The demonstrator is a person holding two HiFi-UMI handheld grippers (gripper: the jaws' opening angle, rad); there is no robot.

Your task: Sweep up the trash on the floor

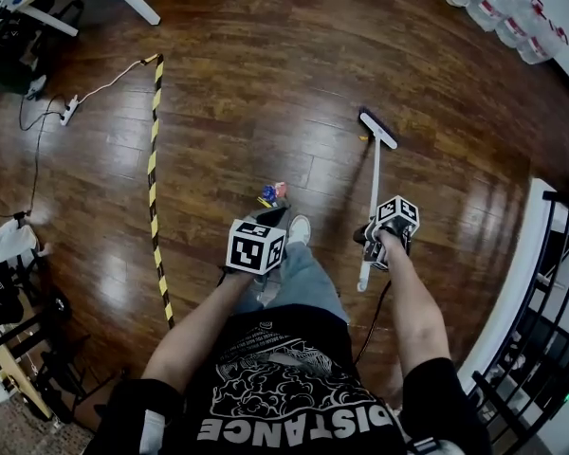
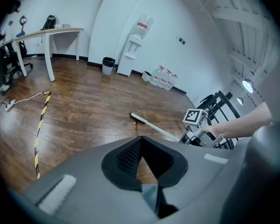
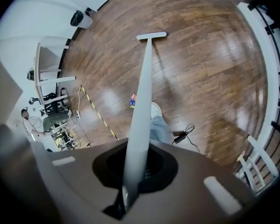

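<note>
Reading the risks from the left: the striped tape (image 1: 154,173) runs well left of the shoe (image 1: 299,228), and I reckon a hard stroke that way could scatter the trash (image 1: 273,194) across it. That little blue, red and yellow heap sits just ahead of the shoe. The broom head (image 1: 377,128) is well ahead of the shoe and off to its right, so a long pull is needed, and the shoe itself could kick the pile apart. A small yellow scrap (image 1: 363,138) lies right beside the bristles and is easy to miss. A black cable (image 3: 184,134) lies just right of the shoe and might snag. Now the poses: the left arm is bent, and the left gripper (image 2: 140,141) hovers just left of the shoe with its tips drawn together on nothing I can make out. The right arm reaches straight out, right of the shoe. The right gripper (image 3: 139,169) is clamped on the broom handle (image 1: 374,183) near its upper end.
</note>
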